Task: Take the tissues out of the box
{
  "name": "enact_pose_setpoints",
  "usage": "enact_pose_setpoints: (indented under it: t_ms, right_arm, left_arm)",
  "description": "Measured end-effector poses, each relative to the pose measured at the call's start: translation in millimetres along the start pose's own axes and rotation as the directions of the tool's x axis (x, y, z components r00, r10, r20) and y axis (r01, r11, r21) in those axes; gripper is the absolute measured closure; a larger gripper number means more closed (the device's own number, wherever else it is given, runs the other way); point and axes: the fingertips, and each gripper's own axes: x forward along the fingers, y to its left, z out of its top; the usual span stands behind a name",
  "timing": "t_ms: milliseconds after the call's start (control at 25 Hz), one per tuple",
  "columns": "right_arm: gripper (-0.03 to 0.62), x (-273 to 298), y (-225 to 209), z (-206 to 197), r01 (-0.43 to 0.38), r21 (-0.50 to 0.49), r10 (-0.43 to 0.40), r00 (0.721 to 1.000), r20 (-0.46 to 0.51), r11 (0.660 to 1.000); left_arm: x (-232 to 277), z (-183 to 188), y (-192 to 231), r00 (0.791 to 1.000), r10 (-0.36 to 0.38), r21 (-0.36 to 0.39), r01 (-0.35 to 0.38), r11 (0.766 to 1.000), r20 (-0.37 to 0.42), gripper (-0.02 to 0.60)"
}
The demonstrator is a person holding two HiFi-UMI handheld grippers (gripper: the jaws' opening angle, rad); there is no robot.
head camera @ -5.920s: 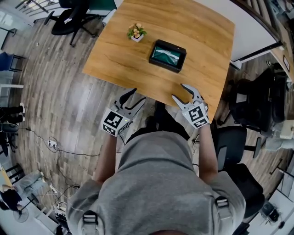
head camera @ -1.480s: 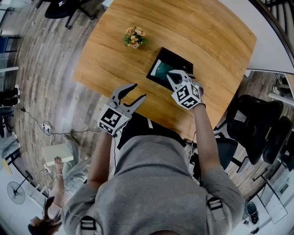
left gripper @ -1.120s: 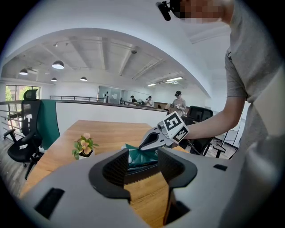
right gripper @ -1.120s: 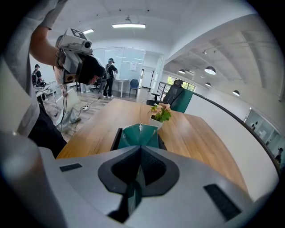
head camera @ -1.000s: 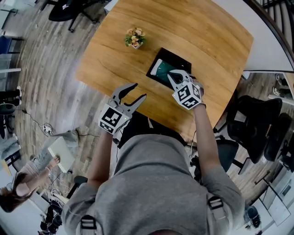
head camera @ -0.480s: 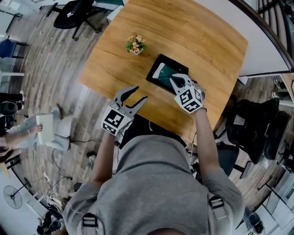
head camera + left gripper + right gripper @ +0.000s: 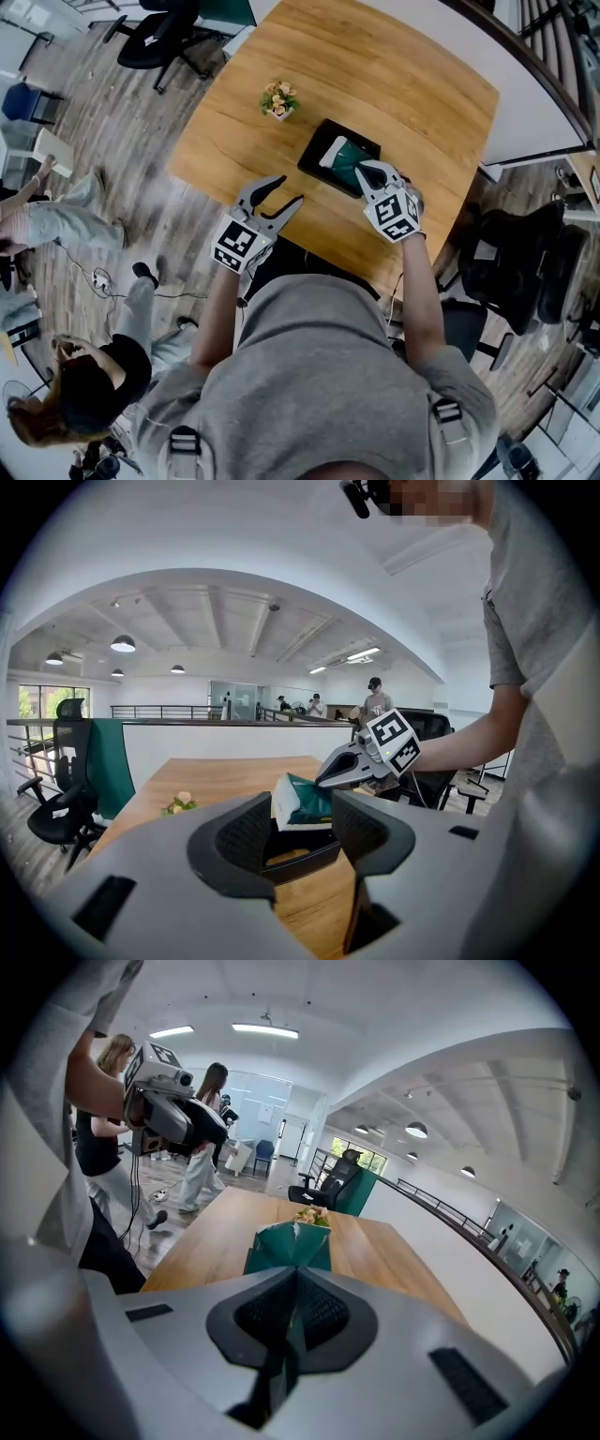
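Green tissue pack point(image 7: 343, 157) over black box point(image 7: 313, 167)
R gripper point(image 7: 364, 171) pinches pack's near edge (white end away from fingers); L gripper point(image 7: 289, 190) spread, empty.

The box point(image 7: 315, 165) sits on the bench point(image 7: 403, 94), toward its near right part. The potted plant point(image 7: 278, 98) stands behind and left of the box, apart from it. The tissue pack point(image 7: 342, 157) rises tilted out of the box, with its near end between the jaws of the right tool point(image 7: 361, 171). The left tool point(image 7: 289, 192) is over the bench's near edge, left of the box (no contact). An office chair point(image 7: 164, 42) stands on the floor beyond the bench's far left corner.
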Motion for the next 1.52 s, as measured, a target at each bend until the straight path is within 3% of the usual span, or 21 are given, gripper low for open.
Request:
enact_pose_setpoints:
  t_ms: [760, 1520]
  right_arm:
    - [0.588, -41.9, -4.9, 16.6, 0.086, -0.006, -0.086, 0.995, 0.060, 0.996]
    - [0.592, -41.6, -6.8, 16.1, 0.088, -0.026, -0.086, 0.995, 0.054, 0.996]
  left_arm:
    - [-0.7, 12.5, -22.5, 1.000, -0.017, 0.023, 0.017, 1.000, 0.001, 0.365]
    - [0.6, 12.8, -27.9, 1.000, -0.028, 0.034, 0.029, 0.999, -0.008, 0.365]
